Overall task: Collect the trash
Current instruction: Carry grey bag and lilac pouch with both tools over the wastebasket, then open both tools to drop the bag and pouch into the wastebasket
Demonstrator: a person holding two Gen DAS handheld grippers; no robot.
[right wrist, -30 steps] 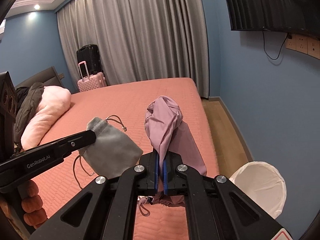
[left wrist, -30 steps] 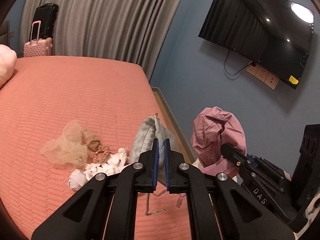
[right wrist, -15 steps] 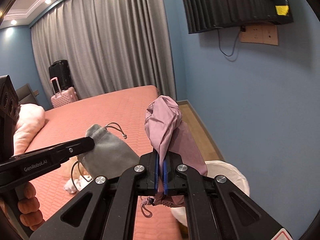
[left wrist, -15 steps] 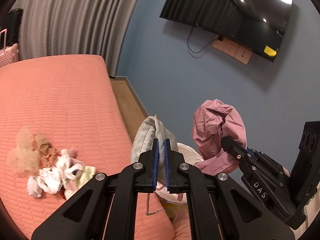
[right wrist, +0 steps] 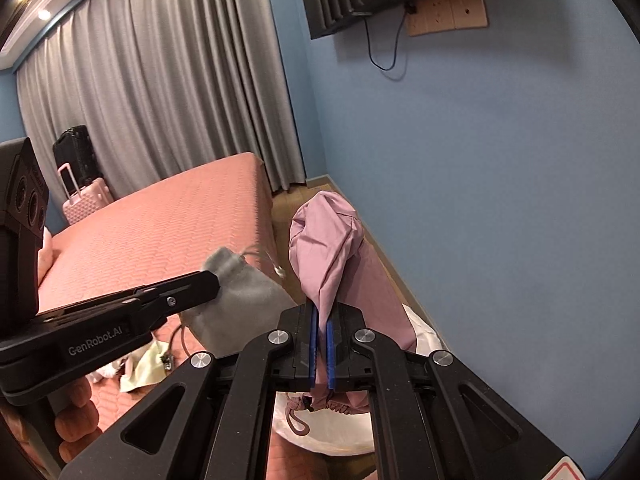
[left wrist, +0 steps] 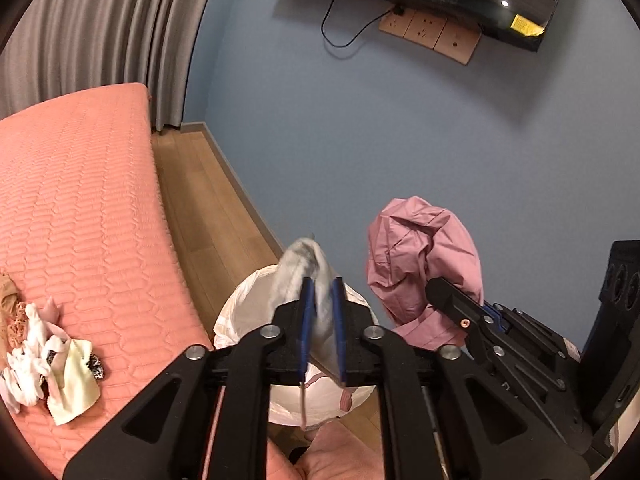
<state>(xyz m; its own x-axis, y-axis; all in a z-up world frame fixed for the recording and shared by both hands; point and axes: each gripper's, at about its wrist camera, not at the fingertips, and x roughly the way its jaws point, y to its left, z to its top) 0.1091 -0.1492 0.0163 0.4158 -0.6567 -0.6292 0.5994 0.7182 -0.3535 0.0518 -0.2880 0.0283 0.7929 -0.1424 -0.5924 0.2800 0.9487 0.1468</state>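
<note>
While my left gripper [left wrist: 320, 320] pinches the grey pouch [left wrist: 306, 276], the white-lined bin [left wrist: 248, 320] sits directly beneath it at lower centre, its long axis pointing up-frame. My right gripper [right wrist: 320, 348] clamps the pink bag [right wrist: 332, 248] just beside, also over the bin. Leftover scraps [left wrist: 48, 364] lie lower left on the salmon bed [left wrist: 80, 200]; wood floor [left wrist: 200, 200] and blue wall [left wrist: 400, 140] lie beyond.

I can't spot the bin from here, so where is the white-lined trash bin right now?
In the left wrist view the white-lined trash bin stands on the wood floor beside the bed, directly under the grey pouch in the left gripper.
</note>
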